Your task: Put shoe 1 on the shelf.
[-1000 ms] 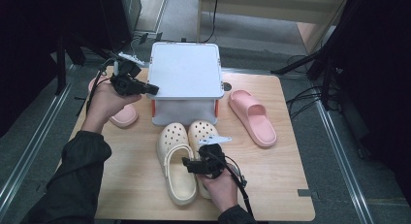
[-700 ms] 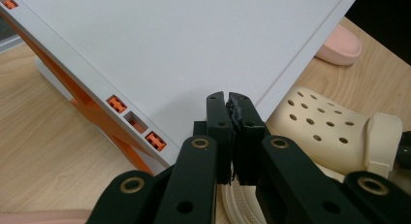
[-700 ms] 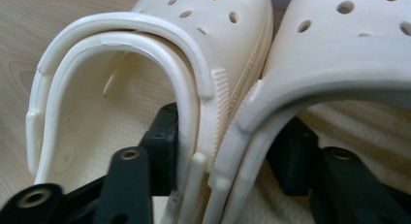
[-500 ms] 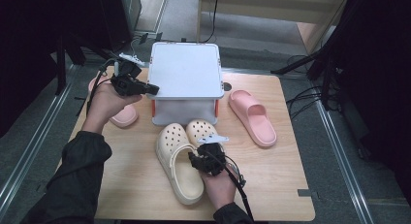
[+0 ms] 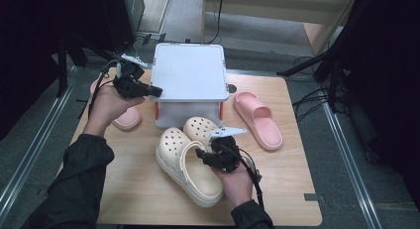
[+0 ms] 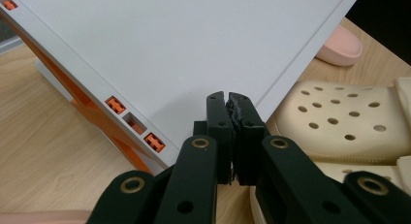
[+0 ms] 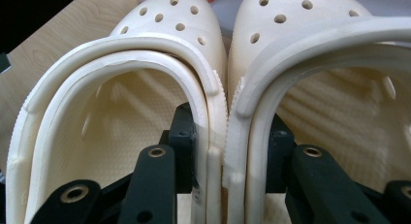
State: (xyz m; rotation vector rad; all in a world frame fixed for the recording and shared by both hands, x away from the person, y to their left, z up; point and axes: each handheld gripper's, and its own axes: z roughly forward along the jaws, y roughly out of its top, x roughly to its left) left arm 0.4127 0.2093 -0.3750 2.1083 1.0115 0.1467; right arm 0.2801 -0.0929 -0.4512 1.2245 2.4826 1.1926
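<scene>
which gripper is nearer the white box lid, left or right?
Left. The left gripper sits shut at the left edge of the white box lid. The right gripper is down in front of the box, jaws clamping the adjoining walls of the cream clogs.

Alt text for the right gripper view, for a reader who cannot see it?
The right gripper pinches the touching inner walls of two cream clogs, one black jaw inside each shoe. Their perforated toes point away, heel straps arching above, with the wooden table at upper left.

Wooden table (image 5: 148, 199): white box (image 5: 188, 75), cream clogs (image 5: 185, 164), pink slides (image 5: 257, 120).
</scene>
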